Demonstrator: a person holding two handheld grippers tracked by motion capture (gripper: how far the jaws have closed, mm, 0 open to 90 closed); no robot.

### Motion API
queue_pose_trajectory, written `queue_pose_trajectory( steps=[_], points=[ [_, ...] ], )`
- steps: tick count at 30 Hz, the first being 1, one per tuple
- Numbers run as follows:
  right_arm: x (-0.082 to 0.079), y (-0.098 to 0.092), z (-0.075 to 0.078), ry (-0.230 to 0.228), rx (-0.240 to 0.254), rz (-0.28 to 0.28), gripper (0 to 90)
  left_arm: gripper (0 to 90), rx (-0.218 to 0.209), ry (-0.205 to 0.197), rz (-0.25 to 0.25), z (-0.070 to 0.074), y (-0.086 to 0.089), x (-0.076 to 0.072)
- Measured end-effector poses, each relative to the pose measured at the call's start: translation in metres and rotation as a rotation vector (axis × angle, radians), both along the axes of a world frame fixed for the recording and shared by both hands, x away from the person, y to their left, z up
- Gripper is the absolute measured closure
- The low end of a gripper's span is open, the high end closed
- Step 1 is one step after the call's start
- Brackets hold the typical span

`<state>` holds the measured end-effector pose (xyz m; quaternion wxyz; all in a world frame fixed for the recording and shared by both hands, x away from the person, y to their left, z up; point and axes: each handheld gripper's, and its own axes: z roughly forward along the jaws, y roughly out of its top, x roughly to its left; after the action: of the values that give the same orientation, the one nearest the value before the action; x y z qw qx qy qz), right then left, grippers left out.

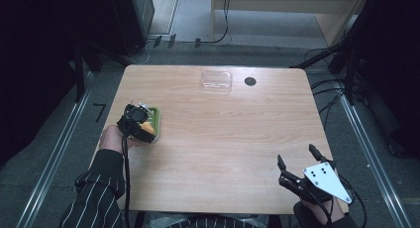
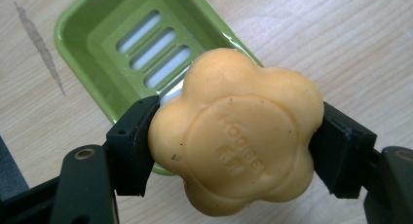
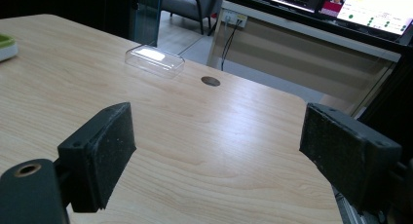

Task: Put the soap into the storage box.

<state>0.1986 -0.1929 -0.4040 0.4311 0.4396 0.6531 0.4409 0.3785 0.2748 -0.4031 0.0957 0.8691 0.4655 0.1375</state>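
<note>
On the wooden bench (image 1: 223, 139) we see a clear plastic lid (image 1: 216, 81) near the far edge. Just beside it, to the right, we see a small dark round spot (image 1: 250, 81). Cables (image 1: 324, 96) lie on the grey floor (image 1: 198, 20) around the bench.

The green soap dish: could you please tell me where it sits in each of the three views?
High view: green soap dish at the table's left, under the left gripper.
Left gripper view: upper left, behind the orange soap.
Right gripper view: a corner at the left edge.
Shared landmark: wooden table.
</note>
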Motion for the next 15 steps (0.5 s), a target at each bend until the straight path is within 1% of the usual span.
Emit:
queue_pose_trajectory(
  steps=[3,7,10,11,13,14,15],
  points=[
    [0.000,0.000,0.000,0.001,0.001,-0.001,13.3,27.5,-0.012,-0.019,0.007,0.004,0.001,0.003],
    [0.000,-0.002,0.000,-0.003,0.005,-0.005,13.3,27.5,-0.005,-0.045,0.018,0.006,0.002,0.008],
    [-0.001,-0.002,-0.001,0.000,0.004,-0.006,13.3,27.5,-0.002,-0.036,0.025,0.004,0.004,0.011],
    [-0.001,-0.002,-0.001,-0.002,0.003,-0.005,13.3,27.5,-0.007,-0.042,0.031,0.003,0.005,0.012],
    [-0.001,-0.002,-0.001,0.000,0.006,-0.005,13.3,27.5,0.001,-0.043,0.032,0.002,0.006,0.014],
    [-0.001,-0.003,-0.001,-0.001,0.005,-0.005,13.3,27.5,-0.007,-0.051,0.039,0.002,0.007,0.014],
    [-0.001,-0.003,-0.001,-0.002,0.005,-0.006,13.3,27.5,-0.005,-0.044,0.038,0.002,0.008,0.015]
  ],
)
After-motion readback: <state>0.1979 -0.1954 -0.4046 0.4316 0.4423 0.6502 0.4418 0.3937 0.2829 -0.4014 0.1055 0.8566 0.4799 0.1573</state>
